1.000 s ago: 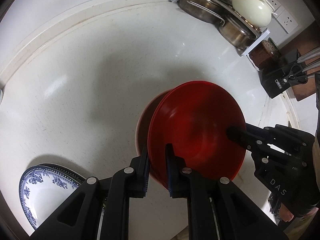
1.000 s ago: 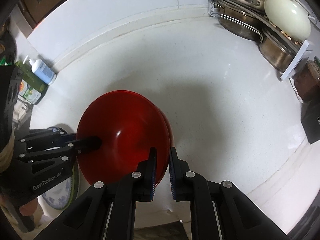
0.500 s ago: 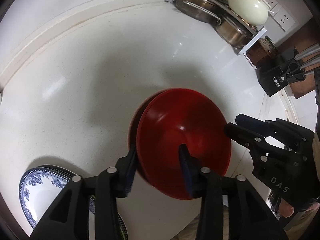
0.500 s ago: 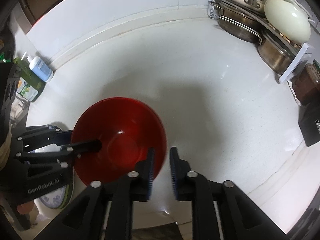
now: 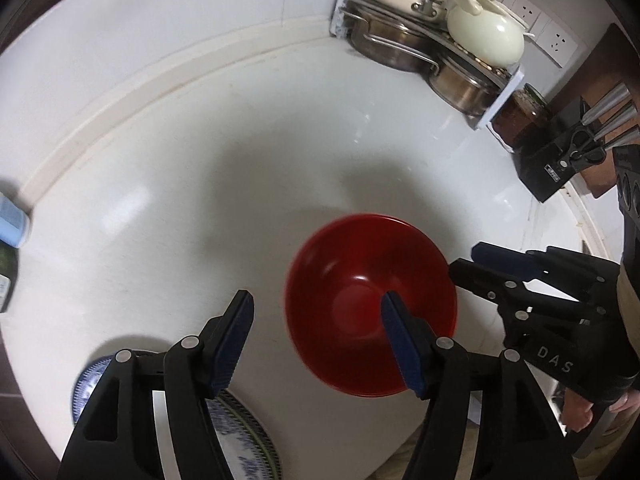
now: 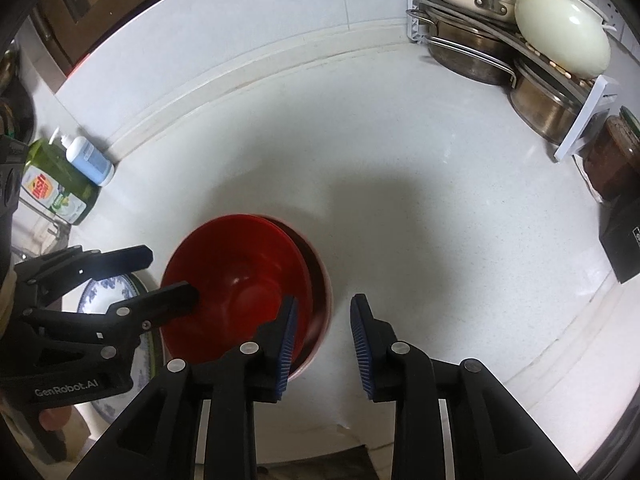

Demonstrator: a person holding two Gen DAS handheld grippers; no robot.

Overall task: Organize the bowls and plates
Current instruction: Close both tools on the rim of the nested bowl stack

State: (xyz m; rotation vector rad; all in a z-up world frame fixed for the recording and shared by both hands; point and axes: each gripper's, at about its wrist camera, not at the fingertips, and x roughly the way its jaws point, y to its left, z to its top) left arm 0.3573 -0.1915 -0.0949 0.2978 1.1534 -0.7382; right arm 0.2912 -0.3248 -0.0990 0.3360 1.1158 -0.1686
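- red bowl [image 5: 370, 308]: sits upright on the white counter [image 5: 224, 200], nested in a second, darker bowl [image 6: 318, 280] whose rim shows only in the right wrist view.
- left gripper [image 5: 316, 328]: jaws opening, one finger inside the red bowl, the other outside over the counter; pads off the rim.
- right gripper [image 6: 322, 338]: jaws parted a little, just beside the bowls; nothing between them.
- blue patterned plate [image 6: 106, 290]: on the counter near the bowls, partly under the left gripper.
- step in hand, as judged: release after stacking the bowls.
- next move, as judged: lift both grippers clear without nudging the stack, then approach the plate at its rim.
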